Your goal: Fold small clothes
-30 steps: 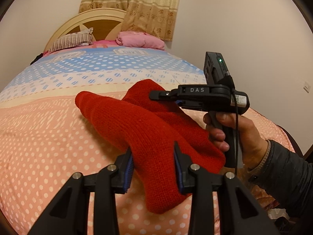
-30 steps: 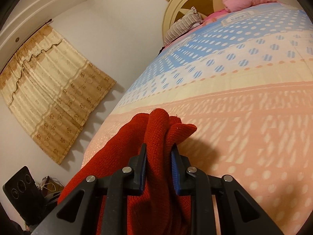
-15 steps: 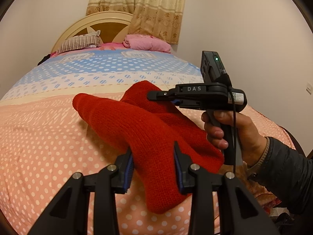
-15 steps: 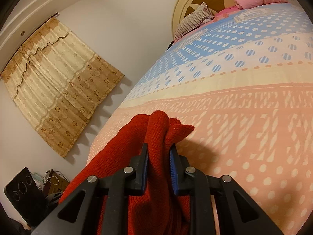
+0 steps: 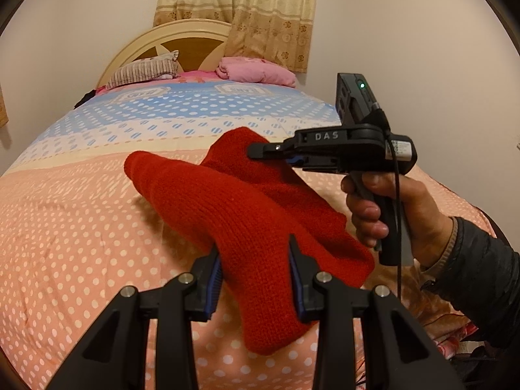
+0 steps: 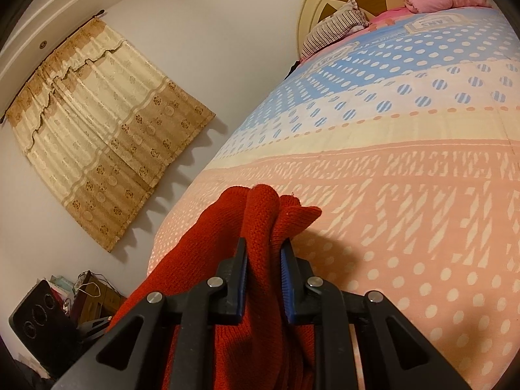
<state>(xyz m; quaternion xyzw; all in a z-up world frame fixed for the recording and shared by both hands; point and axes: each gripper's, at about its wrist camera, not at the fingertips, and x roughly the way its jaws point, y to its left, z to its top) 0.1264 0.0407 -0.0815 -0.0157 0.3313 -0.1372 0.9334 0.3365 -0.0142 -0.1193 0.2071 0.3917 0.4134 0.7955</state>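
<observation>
At the left, the bed (image 5: pixel 65 227) spreads out under a dotted cover — pink near the cameras, cream and blue farther up toward the headboard (image 5: pixel 182 37). A striped pillow (image 5: pixel 143 71) and a pink folded blanket (image 5: pixel 256 71) lie at its head, with a patterned curtain (image 5: pixel 260 9) hanging behind them.

In the middle, the left gripper (image 5: pixel 255 276) has its fingers (image 5: pixel 213 279) pinching a thick band of the red knitted garment (image 5: pixel 234 208), which is lifted clear of the bed cover; one end hangs down below the fingers and another lobe juts out to the left.

Farther right, the right gripper (image 6: pixel 264 276) — seen side-on from the left wrist view and held in the person's hand (image 5: pixel 396 214) — has its fingers (image 6: pixel 239 279) pressed onto a bunched fold of the same garment, whose top pokes out above the fingertips. From the right wrist view the garment trails down and to the left, above the pink part of the bed.
</observation>
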